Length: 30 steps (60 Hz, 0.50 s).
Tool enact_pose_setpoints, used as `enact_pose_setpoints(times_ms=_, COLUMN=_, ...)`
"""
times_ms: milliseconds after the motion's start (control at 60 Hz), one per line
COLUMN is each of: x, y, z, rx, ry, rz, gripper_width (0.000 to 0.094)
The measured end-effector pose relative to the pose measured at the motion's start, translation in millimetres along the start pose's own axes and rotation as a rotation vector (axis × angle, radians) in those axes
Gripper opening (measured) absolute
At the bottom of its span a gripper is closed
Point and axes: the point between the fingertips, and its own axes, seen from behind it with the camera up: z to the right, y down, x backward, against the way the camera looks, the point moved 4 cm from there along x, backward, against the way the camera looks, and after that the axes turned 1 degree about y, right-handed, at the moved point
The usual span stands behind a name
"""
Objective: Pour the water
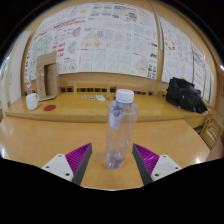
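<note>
The rear wall (100,40) is covered across its width with printed sheets of small diagrams. Below it runs a long wooden counter (110,103), and in front of that a lighter wooden table (40,135) carries the work area.

On the counter, towards the right end, lies a black bag (186,94). At the left end a brown box (46,78) stands upright against the wall, with a white cup (32,101) just in front of it. Near the middle of the counter lie some small flat items, too small to identify.

The water bottle (119,128) stands upright on the table. It is clear plastic with a white cap. The liquid level inside cannot be read.

The gripper (111,160) is open. Its two fingers sit one at each side of the bottle's lower part, with the magenta pads (77,157) facing inward. A gap shows between each pad and the bottle wall, so the bottle stands between the fingers on its own base and is not clamped.
</note>
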Motion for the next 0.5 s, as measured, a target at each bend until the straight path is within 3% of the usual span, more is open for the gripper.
enact_pose_setpoints(times_ms=150, x=-52, y=-12, z=7, rx=0.015, ry=-0.020, rz=0.062, gripper_width=0.0726)
enact_pose_setpoints(times_ms=233, x=-66, y=-16, z=13, rx=0.039, ry=-0.014, rz=0.106, gripper_width=0.0526)
enact_pose_setpoints(times_ms=500, x=-67, y=-16, z=17, rx=0.016, ry=-0.024, rz=0.156, gripper_width=0.0323)
